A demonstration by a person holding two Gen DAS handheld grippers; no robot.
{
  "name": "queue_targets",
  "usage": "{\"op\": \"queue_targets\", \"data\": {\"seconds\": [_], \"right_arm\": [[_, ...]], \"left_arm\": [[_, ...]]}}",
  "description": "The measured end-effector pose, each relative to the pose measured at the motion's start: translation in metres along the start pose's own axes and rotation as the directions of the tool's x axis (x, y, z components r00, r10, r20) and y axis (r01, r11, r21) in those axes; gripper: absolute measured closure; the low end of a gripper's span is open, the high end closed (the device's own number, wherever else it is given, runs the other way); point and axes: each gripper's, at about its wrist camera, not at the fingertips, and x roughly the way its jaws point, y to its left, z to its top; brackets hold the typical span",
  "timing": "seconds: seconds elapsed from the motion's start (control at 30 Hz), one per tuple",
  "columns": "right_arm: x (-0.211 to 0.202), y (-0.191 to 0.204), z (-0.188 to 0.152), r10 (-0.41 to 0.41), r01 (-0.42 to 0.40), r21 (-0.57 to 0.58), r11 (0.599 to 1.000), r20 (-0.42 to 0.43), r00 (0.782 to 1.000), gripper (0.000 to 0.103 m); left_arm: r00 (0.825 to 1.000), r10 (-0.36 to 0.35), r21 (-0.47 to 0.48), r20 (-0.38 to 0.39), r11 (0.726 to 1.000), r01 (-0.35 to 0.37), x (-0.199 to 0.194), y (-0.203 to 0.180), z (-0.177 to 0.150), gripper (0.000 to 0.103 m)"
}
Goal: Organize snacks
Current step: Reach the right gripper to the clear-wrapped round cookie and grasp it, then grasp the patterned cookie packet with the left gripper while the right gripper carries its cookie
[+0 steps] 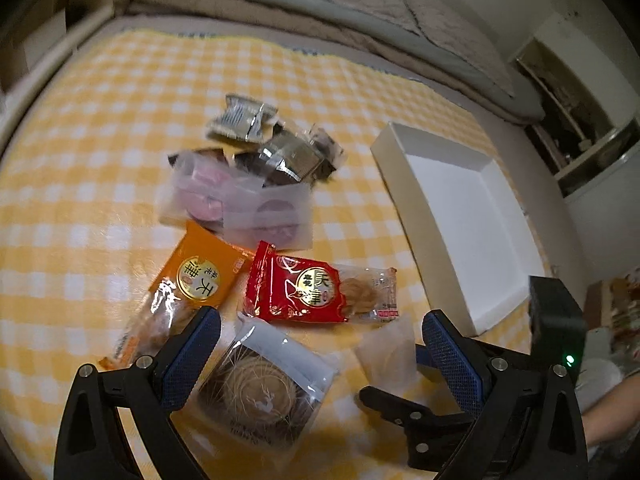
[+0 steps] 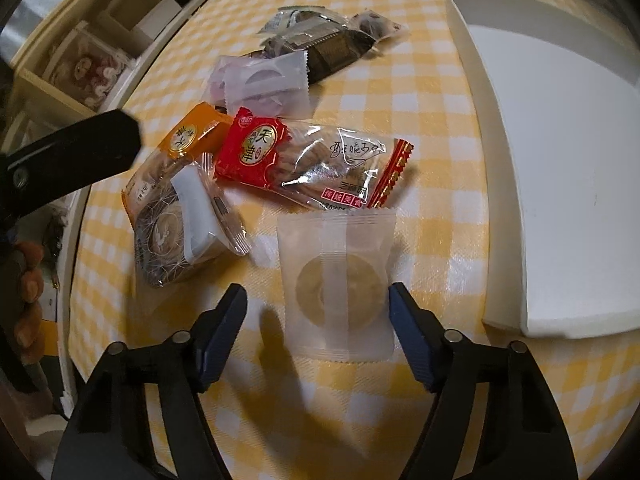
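A frosted white packet (image 2: 336, 284) with a round yellow pastry lies flat between the fingers of my right gripper (image 2: 316, 300), which is open. Its right pad touches the packet's edge and its left pad stands clear. My left gripper (image 1: 320, 332) is open above a clear packet with a brown round cake (image 1: 264, 392). Beyond lie a red packet (image 1: 308, 288), an orange packet (image 1: 196, 276), two frosted packets with pink cakes (image 1: 240, 204) and several dark foil snacks (image 1: 280, 148). An open white box (image 1: 472, 216) sits to the right, with nothing in it.
Everything rests on a yellow-and-white checked cloth (image 1: 100, 160) spread over a bed. Folded bedding (image 1: 320, 4) lies along the far side. Shelves (image 1: 576, 120) stand at the far right. A person's forearm (image 1: 612, 416) shows at the lower right edge.
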Motion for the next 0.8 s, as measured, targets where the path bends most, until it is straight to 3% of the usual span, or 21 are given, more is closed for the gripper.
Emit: {"op": "queue_targets", "data": {"seconds": [0.13,0.33,0.67,0.8], "right_arm": [[0.000,0.001,0.000,-0.014,0.014,-0.033,0.999,-0.004,1.000,0.051],[-0.005,-0.012,-0.008,0.033,-0.034,-0.028,0.999,-0.035,0.999,0.052],[-0.014,-0.018,-0.016,0.045,-0.048,-0.031,0.998,-0.066,0.997,0.053],[-0.019,-0.019,-0.018,0.040,-0.041,-0.033,0.999,-0.057,0.998,0.053]], "left_arm": [[0.999,-0.023,-0.061,-0.023,0.998,0.021,0.015,0.022,0.002,0.004],[0.992,-0.100,-0.107,-0.082,0.990,0.091,0.015,0.034,-0.011,0.009],[0.978,-0.026,-0.062,-0.205,0.998,0.014,0.019,0.019,-0.037,0.019],[0.975,0.065,-0.069,-0.214,0.994,-0.081,0.025,0.006,-0.036,0.019]]}}
